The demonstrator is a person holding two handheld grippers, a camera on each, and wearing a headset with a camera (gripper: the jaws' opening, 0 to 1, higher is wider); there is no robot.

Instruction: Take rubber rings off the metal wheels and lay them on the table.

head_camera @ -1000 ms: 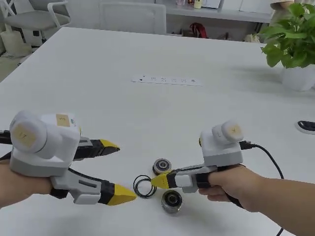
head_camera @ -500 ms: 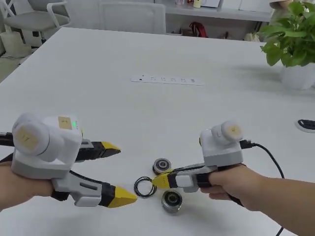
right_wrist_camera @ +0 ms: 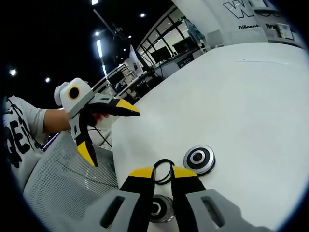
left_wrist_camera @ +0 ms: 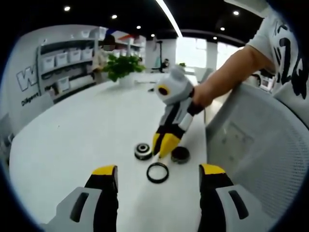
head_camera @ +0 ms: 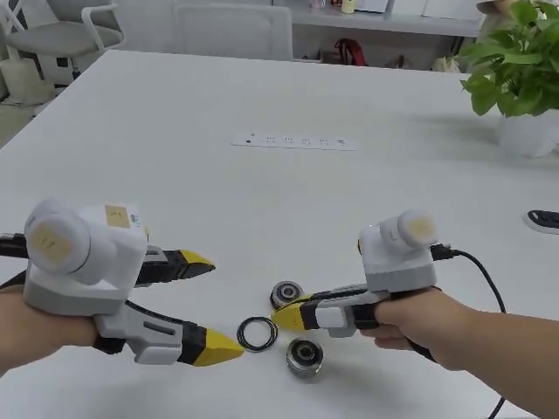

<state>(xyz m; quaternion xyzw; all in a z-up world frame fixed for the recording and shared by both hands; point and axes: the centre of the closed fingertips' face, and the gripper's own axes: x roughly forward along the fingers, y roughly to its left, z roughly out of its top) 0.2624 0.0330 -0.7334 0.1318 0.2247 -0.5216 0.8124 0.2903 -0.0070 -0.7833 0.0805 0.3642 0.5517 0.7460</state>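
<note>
At the near left the left claw [head_camera: 208, 305] hovers over the surface [head_camera: 262, 201] with its jaws spread wide and nothing between them, pointing right toward the parts; it looks ready to steady a wheel or take a ring rather than doing either yet. Just right of its lower tip a black rubber ring [head_camera: 258, 333] lies flat on the surface, free of both claws, so I judge one ring is already off and laid down. Beside it sit two metal wheels, apart from each other: the far wheel [head_camera: 286, 294] just beyond the ring and the near wheel [head_camera: 304, 356] just right of it. Whether either wheel carries a ring I cannot tell. The right claw [head_camera: 293, 317] reaches in from the right, low between the two wheels, its tips close to the ring without touching it; the right gripper view shows its jaws a narrow slit apart, gripping nothing. A black cable [head_camera: 476, 271] trails from it. The surface is a broad, plain white tabletop. A chair [head_camera: 61, 30] stands beyond its far left corner, a white power strip [head_camera: 294, 141] lies at mid-distance, a potted plant [head_camera: 515, 61] stands at the far right, and a small dark object [head_camera: 543, 223] rests at the right edge.
</note>
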